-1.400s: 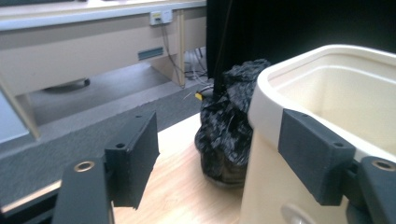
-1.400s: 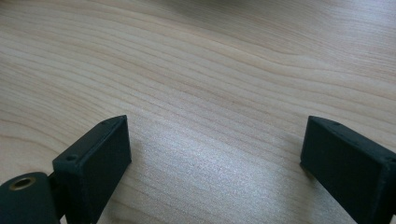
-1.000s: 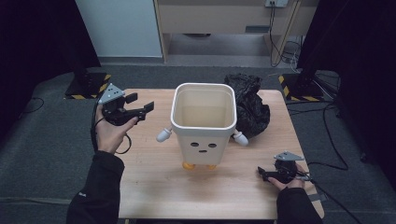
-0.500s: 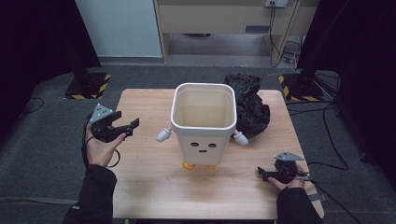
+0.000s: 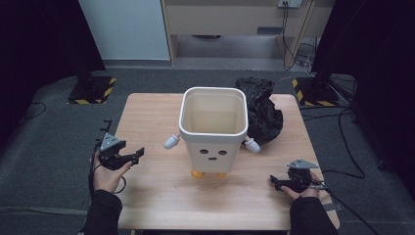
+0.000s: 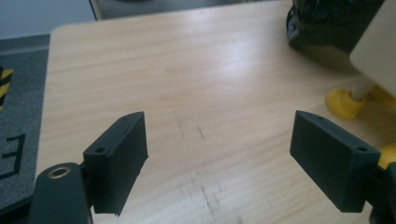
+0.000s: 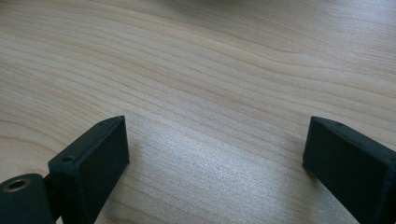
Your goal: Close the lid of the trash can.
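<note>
While both grippers stand with jaws apart and nothing between them, the white bin [image 5: 213,128] sits upright mid-table, untouched, with the black bag [image 5: 262,110] just behind it. The left gripper [image 5: 138,153], whose jaws have just been opening, hangs near the table's [image 5: 147,112] left edge and the right gripper [image 5: 274,181] lies near the front, so, by my judgement, the handling is all yet to do

bin [image 5: 213,128] | cream, face-printed, yellow feet | upright, empty | table centre

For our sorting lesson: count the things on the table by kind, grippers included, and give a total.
Bin: 1
Black bag: 1
Grippers: 2, left gripper and right gripper, both open and empty
Total: 4
</note>
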`<action>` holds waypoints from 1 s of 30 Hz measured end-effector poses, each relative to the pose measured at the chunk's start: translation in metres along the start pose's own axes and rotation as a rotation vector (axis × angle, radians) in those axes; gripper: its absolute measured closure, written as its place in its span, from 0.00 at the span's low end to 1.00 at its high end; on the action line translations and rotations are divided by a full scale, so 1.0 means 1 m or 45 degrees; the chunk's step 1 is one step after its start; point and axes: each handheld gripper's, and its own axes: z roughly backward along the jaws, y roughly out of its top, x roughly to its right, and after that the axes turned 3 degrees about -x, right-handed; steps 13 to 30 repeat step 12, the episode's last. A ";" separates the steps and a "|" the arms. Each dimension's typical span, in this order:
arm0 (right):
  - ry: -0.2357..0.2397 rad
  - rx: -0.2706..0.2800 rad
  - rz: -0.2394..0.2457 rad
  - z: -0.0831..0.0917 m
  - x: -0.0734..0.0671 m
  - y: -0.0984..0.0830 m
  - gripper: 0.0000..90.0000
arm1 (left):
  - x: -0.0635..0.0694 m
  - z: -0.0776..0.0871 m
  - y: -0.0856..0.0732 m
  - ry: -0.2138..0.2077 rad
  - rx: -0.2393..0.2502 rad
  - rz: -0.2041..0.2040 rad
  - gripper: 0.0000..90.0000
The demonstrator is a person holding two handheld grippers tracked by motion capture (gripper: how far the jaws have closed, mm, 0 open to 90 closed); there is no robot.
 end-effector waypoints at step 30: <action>-0.004 -0.002 0.001 0.000 0.000 0.000 0.07 | 0.008 -0.019 -0.041 -0.002 -0.154 -0.029 0.19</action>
